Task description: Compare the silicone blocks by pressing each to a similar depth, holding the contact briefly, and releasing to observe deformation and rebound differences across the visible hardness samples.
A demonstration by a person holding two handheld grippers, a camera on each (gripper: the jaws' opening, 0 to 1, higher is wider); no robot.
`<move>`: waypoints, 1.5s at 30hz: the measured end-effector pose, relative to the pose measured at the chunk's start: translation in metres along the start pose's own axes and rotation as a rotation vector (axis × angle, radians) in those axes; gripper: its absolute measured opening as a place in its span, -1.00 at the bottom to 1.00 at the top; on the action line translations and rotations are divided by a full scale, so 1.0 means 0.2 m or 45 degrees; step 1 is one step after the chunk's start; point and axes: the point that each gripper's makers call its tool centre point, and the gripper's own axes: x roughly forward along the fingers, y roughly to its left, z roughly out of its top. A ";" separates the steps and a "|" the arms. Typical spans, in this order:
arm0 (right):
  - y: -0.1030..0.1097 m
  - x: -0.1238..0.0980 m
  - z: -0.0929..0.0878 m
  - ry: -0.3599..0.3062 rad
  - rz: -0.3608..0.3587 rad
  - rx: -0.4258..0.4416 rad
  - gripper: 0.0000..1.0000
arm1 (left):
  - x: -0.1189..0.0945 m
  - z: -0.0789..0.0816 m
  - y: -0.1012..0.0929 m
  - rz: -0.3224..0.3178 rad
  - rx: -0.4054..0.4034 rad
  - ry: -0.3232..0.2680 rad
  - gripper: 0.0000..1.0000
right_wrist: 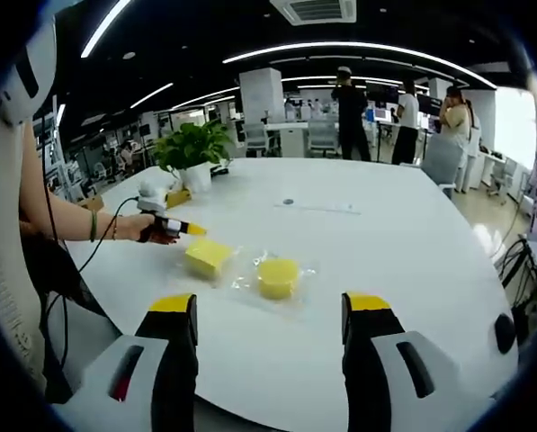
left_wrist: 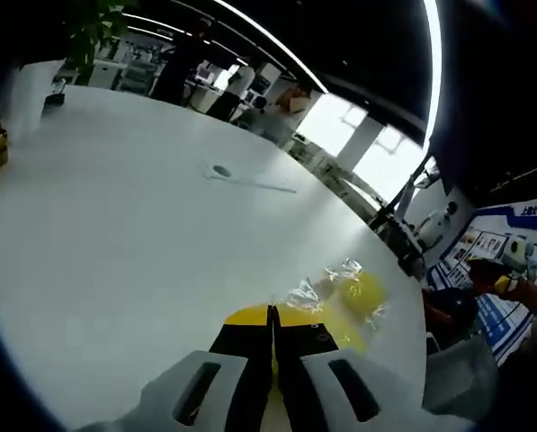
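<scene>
Two yellow silicone blocks lie on the white table (right_wrist: 394,261), each on crinkled clear wrap. The square block (right_wrist: 207,256) is on the left and the round block (right_wrist: 277,277) just right of it. My left gripper (right_wrist: 183,228), held by a hand, is shut, and its yellow tip touches the square block's far left corner. In the left gripper view the shut left gripper (left_wrist: 271,311) rests against the square block (left_wrist: 338,329), with the round block (left_wrist: 362,293) beyond. My right gripper (right_wrist: 270,302) is open and hovers short of the blocks.
A potted plant (right_wrist: 192,148) stands at the table's far left edge. A small round port and a thin strip (right_wrist: 322,207) lie mid-table. A person's forearm (right_wrist: 70,225) reaches in from the left. Several people (right_wrist: 349,94) and chairs (right_wrist: 443,157) are beyond the table.
</scene>
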 end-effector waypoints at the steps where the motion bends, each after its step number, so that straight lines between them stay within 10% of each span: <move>1: 0.00 0.00 0.00 -0.002 0.005 0.002 0.20 | 0.00 0.00 0.00 0.000 -0.002 -0.001 -1.00; 18: 0.00 -0.03 -0.02 -0.043 0.011 0.044 0.19 | -0.04 -0.07 0.04 0.077 0.027 0.009 -0.96; 26: -0.01 -0.13 0.01 -0.136 0.012 0.130 0.19 | -0.25 -0.04 -0.03 0.144 0.015 -0.050 -0.55; 45: 0.02 -0.45 0.12 -0.318 0.090 0.050 0.16 | -1.07 0.09 -0.81 0.074 -0.092 -0.534 -0.57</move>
